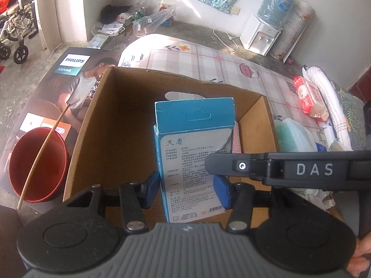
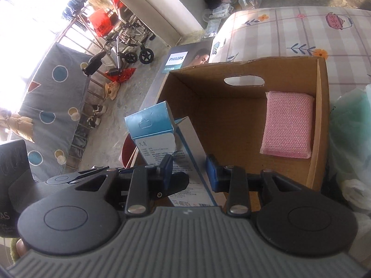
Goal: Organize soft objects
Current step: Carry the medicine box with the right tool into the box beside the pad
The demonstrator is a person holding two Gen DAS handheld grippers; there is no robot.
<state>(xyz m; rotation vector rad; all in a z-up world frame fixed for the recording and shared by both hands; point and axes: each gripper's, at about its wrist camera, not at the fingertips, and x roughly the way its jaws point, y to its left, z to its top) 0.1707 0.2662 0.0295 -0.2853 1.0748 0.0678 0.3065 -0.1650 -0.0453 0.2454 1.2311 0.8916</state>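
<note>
Red bowl [image 1: 38,164] with a stick across it sits at 9 o'clock of the cardboard box [image 1: 120,125]. Both grippers clamp the same blue carton [image 1: 192,153] over the box: left gripper [image 1: 187,191] across its wide face, right gripper [image 2: 189,173] narrower on its edge. Pink sponge [image 2: 287,125] lies inside at 3 o'clock.
</note>
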